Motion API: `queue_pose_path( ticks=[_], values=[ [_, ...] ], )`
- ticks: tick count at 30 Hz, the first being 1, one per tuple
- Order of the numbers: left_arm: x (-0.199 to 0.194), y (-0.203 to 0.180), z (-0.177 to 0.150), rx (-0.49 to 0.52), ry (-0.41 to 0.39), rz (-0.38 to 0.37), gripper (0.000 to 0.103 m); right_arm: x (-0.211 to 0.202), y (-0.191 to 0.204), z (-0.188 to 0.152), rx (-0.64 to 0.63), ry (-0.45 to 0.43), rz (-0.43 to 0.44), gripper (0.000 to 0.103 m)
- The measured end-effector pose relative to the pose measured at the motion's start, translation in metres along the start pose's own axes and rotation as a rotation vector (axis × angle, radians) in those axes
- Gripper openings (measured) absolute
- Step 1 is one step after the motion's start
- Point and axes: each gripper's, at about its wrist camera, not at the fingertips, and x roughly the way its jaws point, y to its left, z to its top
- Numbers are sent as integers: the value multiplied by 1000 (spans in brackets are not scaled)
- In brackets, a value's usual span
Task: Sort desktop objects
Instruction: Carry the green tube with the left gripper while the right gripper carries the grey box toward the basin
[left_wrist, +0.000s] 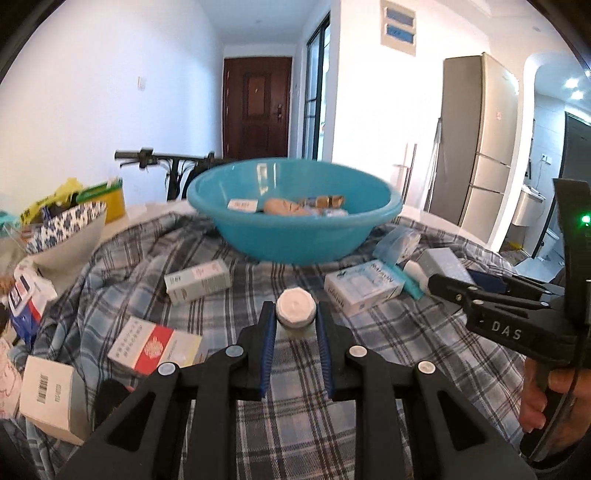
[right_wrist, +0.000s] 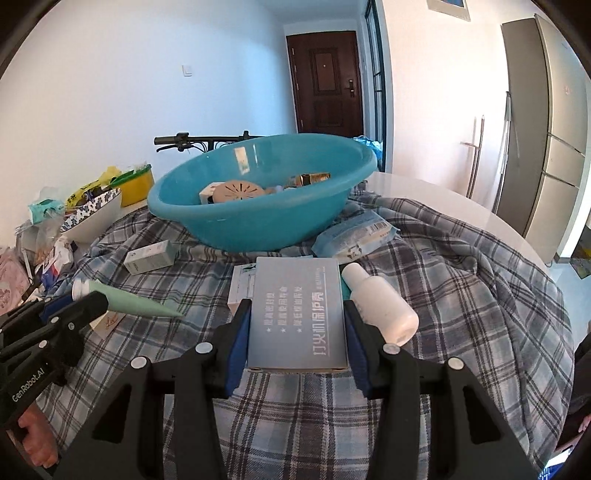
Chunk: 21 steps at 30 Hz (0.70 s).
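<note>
A: What have the left tongs (left_wrist: 295, 325) got?

B: A small jar with a white lid (left_wrist: 296, 308), pinched between the blue pads just under the lid. It looks lifted clear of the plaid cloth (left_wrist: 295, 424). From the right wrist view the same thing reads more like a green tube tapering to a flat tail, so I can't say for sure which it is.

A: How will it handle?

B: I'd judge it light, with a rounded, smooth body, so it could twist or slip if the squeeze loosens. Holding it close to the lid, where it's stiffest, seems right.

A: And the right tongs (right_wrist: 295, 332)?

B: Closed on a flat grey-blue box (right_wrist: 297, 314), one pad on each long side, near its nearer end. It's cardboard by the look: light, stiff along the edges, easy to dent on the broad face. Gripping the edges is the sound choice, though the far end may sag.

A: Where does everything go?

B: Most likely the teal basin (left_wrist: 295, 236) at twelve o'clock, already holding several items. A white bottle (right_wrist: 380, 310) lies at about two o'clock, just beside the box, touching or nearly so; it could be nudged.

A: Anything else loose?

B: A pale carton (left_wrist: 197, 280) at ten o'clock from the jar, and a red-and-white box (left_wrist: 155, 345) at eight o'clock on the surface.
</note>
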Motion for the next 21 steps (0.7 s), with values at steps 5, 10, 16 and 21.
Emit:
queue_pose_path(
  ticks=[5, 10, 16, 21],
  values=[
    [-12, -6, 2, 25, -77, -1, 23, -7, 2, 1, -2, -19, 1, 46],
    [-30, -4, 7, 2, -169, -20, 23, -23, -4, 5, 43, -83, 65, 46],
    [-39, -5, 13, 15, -214, 0, 23, -48, 0, 10, 23, -180, 18, 46],
    [-46, -12, 21, 39, -233, 23, 23, -64, 5, 17, -4, -225, 15, 46]
  ],
)
